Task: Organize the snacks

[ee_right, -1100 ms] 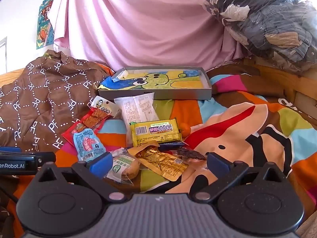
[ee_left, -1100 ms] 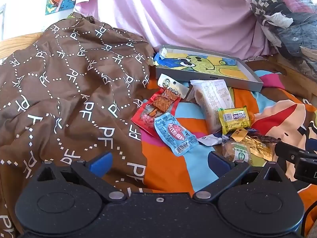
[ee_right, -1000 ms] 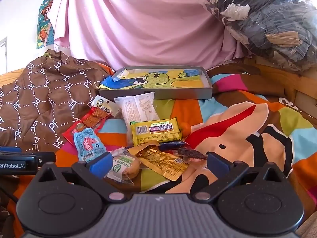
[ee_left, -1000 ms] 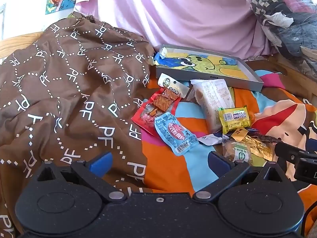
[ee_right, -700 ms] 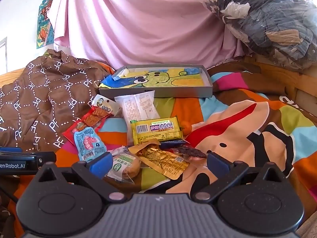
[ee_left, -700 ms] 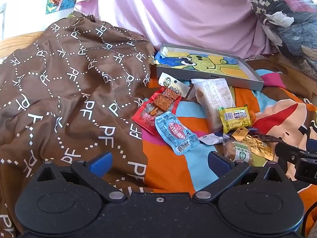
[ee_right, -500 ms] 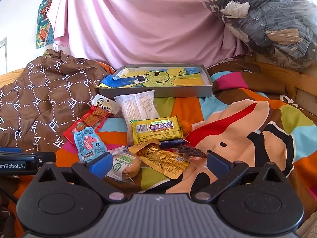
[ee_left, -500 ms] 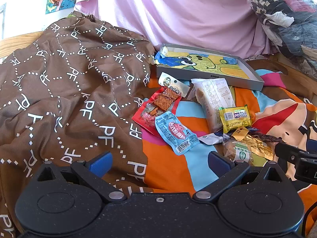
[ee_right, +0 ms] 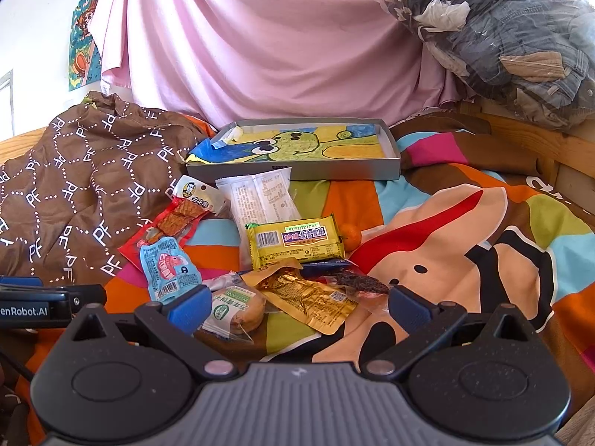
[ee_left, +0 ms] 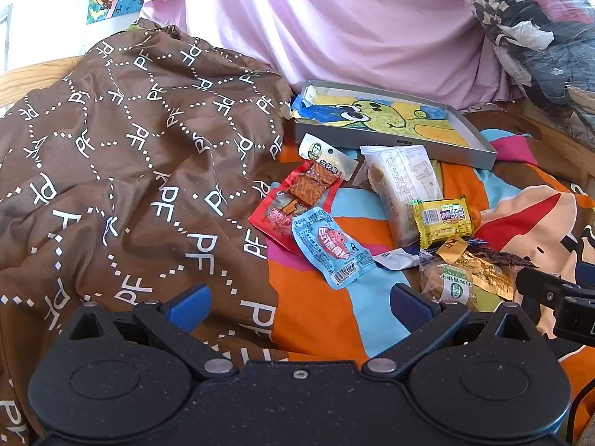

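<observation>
Several snack packets lie in a loose pile on a colourful cartoon bedsheet (ee_right: 465,245). Among them are a yellow bar (ee_right: 295,239), a gold foil packet (ee_right: 308,297), a clear-wrapped bun (ee_right: 234,310), a blue fish packet (ee_right: 169,265), a red spicy-strip packet (ee_right: 167,230) and a white bread packet (ee_right: 262,195). Behind them sits a shallow grey tray (ee_right: 334,173) lined with a green cartoon drawing. My right gripper (ee_right: 295,304) hovers open just before the bun and gold packet. My left gripper (ee_left: 297,306) is open, low and left of the blue packet (ee_left: 329,247); the tray (ee_left: 390,141) lies beyond.
A brown patterned cloth (ee_left: 122,171) is heaped on the left. A pink sheet (ee_right: 260,44) hangs at the back. A plastic bag of clothes (ee_right: 502,37) fills the upper right. A wooden bed edge (ee_right: 539,141) runs along the right. A small orange fruit (ee_right: 350,237) rests beside the yellow bar.
Both views have drifted very slightly; the snacks sit a little lower and farther in frame. Nothing was taken hold of, and both grippers stay open.
</observation>
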Demonstrator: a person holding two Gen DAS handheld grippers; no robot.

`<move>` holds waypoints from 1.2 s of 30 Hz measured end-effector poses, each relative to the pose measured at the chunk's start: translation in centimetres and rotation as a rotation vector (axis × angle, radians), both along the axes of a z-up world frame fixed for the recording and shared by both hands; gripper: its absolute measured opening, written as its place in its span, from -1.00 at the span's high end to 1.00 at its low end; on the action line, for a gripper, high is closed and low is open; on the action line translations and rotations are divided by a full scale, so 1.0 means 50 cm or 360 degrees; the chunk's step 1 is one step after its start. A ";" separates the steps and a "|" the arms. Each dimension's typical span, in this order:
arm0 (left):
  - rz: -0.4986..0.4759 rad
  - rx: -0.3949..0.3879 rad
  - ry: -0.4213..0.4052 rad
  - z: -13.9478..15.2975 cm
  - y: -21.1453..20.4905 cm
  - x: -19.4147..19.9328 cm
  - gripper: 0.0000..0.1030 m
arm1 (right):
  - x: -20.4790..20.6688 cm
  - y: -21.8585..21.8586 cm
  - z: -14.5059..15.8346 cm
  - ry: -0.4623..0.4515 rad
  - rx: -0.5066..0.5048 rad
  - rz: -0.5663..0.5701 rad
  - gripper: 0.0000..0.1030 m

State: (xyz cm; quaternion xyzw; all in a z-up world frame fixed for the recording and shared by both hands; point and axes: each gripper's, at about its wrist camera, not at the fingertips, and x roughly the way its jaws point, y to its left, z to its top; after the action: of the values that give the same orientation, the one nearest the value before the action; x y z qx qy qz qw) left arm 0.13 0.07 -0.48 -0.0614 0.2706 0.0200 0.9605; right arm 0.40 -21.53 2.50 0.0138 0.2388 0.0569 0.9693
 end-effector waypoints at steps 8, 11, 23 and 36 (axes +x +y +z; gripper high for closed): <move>0.0000 0.0000 0.0002 0.001 0.000 0.001 -0.98 | 0.000 0.000 -0.001 0.0002 0.0001 0.0000 -1.00; 0.0000 -0.0001 0.0002 0.001 0.000 0.001 -0.98 | 0.000 0.000 0.000 0.0002 0.0001 0.0000 -1.00; 0.0007 -0.0004 0.0023 -0.010 0.003 -0.001 -0.98 | 0.001 0.003 -0.005 0.0012 -0.0003 -0.0018 -1.00; -0.0113 0.0072 0.0178 -0.003 -0.017 0.034 -0.98 | 0.031 -0.005 0.014 -0.0029 -0.0057 0.0004 -1.00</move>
State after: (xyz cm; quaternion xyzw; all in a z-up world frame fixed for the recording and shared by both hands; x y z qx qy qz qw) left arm 1.83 -0.78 -0.62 -0.0286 0.3253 -0.0046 0.9452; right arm 1.96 -21.76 3.22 -0.0044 0.2309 0.0539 0.9715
